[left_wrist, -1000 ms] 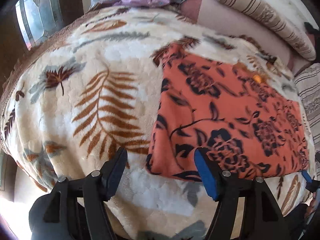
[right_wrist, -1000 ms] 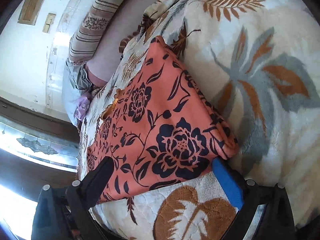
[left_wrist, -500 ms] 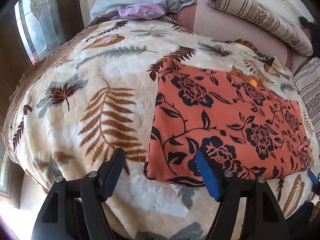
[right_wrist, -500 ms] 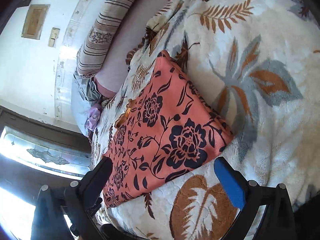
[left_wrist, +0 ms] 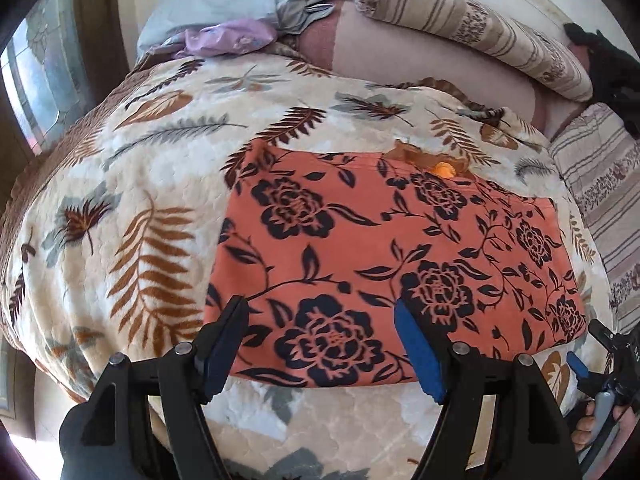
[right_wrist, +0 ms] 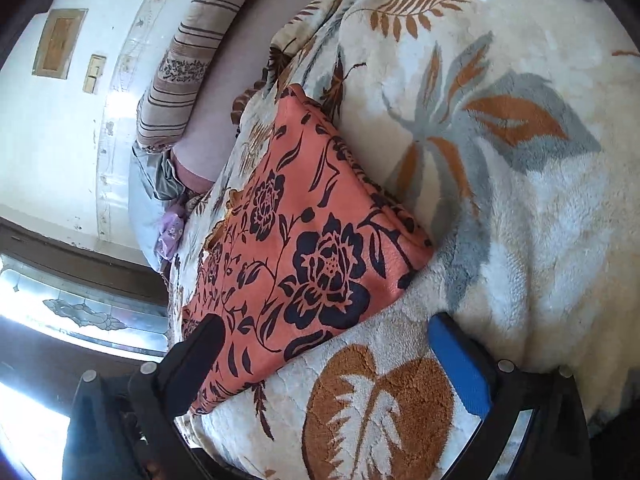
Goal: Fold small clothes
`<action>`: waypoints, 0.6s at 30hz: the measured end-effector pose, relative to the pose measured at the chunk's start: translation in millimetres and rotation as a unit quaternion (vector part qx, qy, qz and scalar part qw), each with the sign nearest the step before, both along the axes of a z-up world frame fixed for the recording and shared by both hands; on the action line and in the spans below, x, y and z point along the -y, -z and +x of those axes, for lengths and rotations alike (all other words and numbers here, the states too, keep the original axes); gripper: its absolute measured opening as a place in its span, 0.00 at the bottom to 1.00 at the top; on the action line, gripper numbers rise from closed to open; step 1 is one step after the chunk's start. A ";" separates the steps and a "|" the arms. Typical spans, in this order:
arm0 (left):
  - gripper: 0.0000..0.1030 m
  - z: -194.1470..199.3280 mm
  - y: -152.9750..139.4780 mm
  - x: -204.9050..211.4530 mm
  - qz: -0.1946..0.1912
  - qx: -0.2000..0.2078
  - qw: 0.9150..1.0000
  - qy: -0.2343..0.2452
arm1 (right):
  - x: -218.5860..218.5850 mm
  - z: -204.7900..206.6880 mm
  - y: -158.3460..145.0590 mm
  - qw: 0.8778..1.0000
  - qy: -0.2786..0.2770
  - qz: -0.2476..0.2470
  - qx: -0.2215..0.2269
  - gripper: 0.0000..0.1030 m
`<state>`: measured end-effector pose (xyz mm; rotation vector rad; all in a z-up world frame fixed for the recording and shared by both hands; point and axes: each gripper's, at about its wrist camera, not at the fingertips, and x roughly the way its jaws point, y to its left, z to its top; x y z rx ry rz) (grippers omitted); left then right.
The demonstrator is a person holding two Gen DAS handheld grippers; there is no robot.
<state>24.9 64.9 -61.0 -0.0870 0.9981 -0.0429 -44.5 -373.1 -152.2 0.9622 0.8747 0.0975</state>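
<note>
Flat on the bed's leaf-patterned blanket lies the folded orange garment with its dark floral print, filling the centre and right of the left wrist frame and running from the centre toward the lower left of the right wrist frame. A small orange tag or knot shows at its upper edge, beside a brown scrap of fabric.

At the bottom centre of the left wrist frame the left gripper has its fingers spread wide over the garment's near edge, clamping nothing; the cloth lies flat beneath them. At the bottom centre of the right wrist frame the right gripper is likewise parted, one finger over the garment's lower edge and the other over the blanket, gripping nothing.

Striped pillows lie along the top right of the left wrist frame, with pale blue and lilac cloth bunched at the top centre. A patterned glass window fills the left edge.
</note>
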 end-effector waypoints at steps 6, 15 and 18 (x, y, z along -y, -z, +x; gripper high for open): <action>0.74 6.4 -0.8 28.1 -0.004 0.005 1.000 0.020 | -10.7 -1.0 -4.6 0.999 0.008 -0.035 0.010 1.00; 0.74 14.9 2.2 37.8 -0.004 0.012 0.999 0.031 | -6.0 5.7 -15.4 0.999 -0.019 0.011 -0.043 0.98; 0.74 20.3 4.7 39.0 -0.002 0.013 0.999 0.030 | -12.3 0.2 -29.4 0.999 -0.022 0.029 -0.017 0.98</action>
